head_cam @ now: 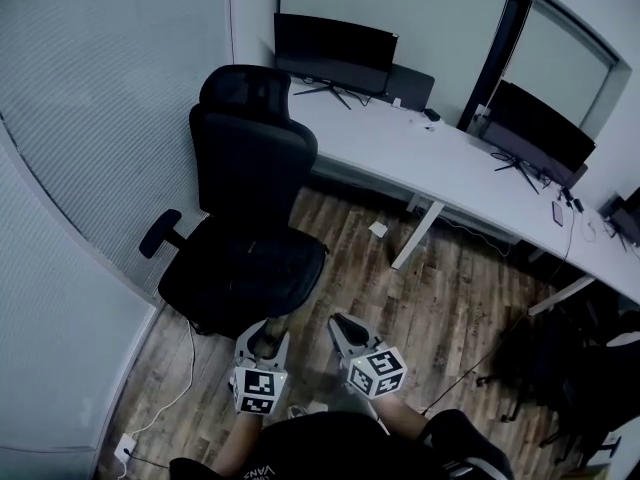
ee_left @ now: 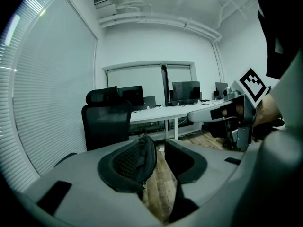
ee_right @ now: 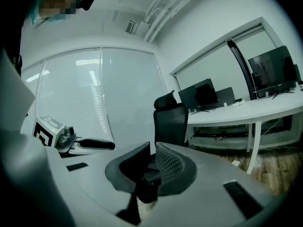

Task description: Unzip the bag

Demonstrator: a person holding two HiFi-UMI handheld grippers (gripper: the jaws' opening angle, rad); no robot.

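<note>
No bag shows plainly in any view. In the head view both grippers are held low in front of the person, over the wooden floor. My left gripper (head_cam: 266, 334) points toward the black office chair (head_cam: 250, 198). Its jaws stand apart with nothing between them, and its own view (ee_left: 161, 157) shows floor through the gap. My right gripper (head_cam: 346, 326) is beside it, a little to the right. Its jaws (ee_right: 152, 163) are drawn almost together and hold nothing. Each gripper also appears from the side in the other's view.
A long white desk (head_cam: 450, 158) runs along the back and right and carries two dark monitors (head_cam: 335, 48) (head_cam: 540, 128). A blinds-covered glass wall (head_cam: 90, 168) stands at the left. A power strip (head_cam: 125, 448) with a cable lies on the floor. Dark objects (head_cam: 590, 368) sit at the right.
</note>
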